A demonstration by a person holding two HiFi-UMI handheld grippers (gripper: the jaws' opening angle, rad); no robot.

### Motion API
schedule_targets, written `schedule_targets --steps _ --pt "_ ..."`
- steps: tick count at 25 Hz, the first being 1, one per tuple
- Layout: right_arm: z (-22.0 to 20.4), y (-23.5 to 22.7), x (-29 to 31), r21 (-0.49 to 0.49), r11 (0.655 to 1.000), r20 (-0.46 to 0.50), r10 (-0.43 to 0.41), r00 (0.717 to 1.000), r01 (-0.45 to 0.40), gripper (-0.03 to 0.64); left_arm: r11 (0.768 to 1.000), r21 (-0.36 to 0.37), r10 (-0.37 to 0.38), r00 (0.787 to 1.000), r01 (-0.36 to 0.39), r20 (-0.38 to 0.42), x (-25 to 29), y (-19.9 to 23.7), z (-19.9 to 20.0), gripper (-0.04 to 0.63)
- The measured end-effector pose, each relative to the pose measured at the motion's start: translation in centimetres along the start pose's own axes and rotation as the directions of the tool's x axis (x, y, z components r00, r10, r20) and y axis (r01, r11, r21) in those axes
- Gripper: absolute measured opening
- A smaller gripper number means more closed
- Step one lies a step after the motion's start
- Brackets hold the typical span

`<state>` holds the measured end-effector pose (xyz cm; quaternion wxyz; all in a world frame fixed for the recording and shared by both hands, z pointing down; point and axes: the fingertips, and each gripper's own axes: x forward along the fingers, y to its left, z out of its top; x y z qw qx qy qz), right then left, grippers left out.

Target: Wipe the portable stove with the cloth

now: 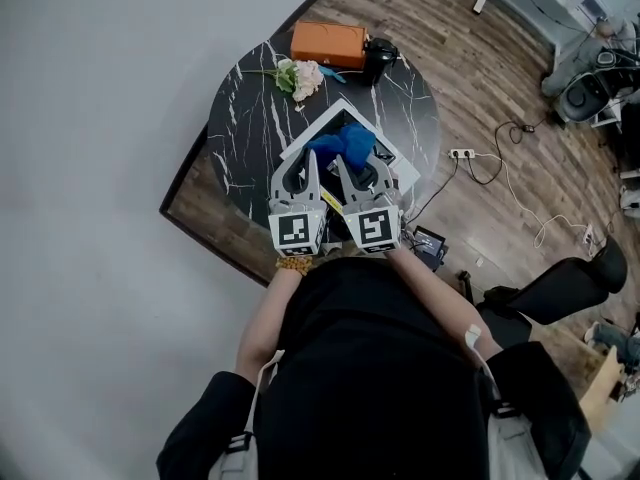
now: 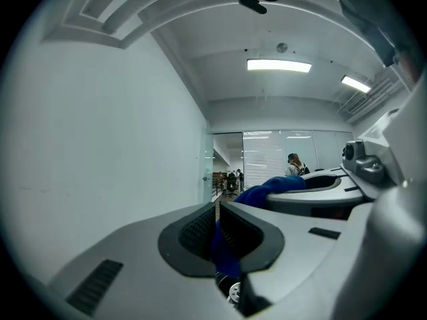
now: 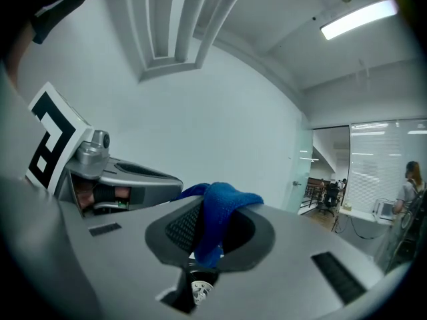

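Observation:
The portable stove point(image 1: 335, 120), white-rimmed with a black top, lies on the round black marble table point(image 1: 245, 118). Above it hangs the blue cloth point(image 1: 343, 145), bunched up and stretched between both grippers. My left gripper point(image 1: 308, 160) is shut on one end of the cloth point(image 2: 223, 252). From there the cloth runs across to the right gripper point(image 2: 320, 185). My right gripper point(image 1: 346, 165) is shut on the other end of the cloth point(image 3: 217, 209), which drapes over its jaws. The left gripper point(image 3: 120, 175) shows just beside it. Both grippers point level, side by side, lifted off the stove.
An orange box point(image 1: 328, 43), a black cup point(image 1: 378, 60) and a bunch of flowers point(image 1: 300, 76) stand at the table's far side. A power strip point(image 1: 462, 154) with cables lies on the wooden floor to the right. A black office chair point(image 1: 560, 288) stands near my right.

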<state>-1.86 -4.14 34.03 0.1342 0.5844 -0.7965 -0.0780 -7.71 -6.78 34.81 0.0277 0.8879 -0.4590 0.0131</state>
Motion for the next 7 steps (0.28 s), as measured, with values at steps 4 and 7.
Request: schedule_targets --steps 4,7 --pt "-0.24 0.11 0.05 -0.004 1.000 -0.002 0.008 1.000 -0.008 0.025 1.000 0.000 -0.013 1.000 0.013 -0.018 0.41 -0.27 -0.64 0.025" --pt "-0.48 -0.09 0.12 0.000 1.000 -0.015 0.010 1.000 -0.010 0.025 1.000 0.002 -0.017 1.000 0.017 -0.021 0.95 -0.32 -0.84 0.025"
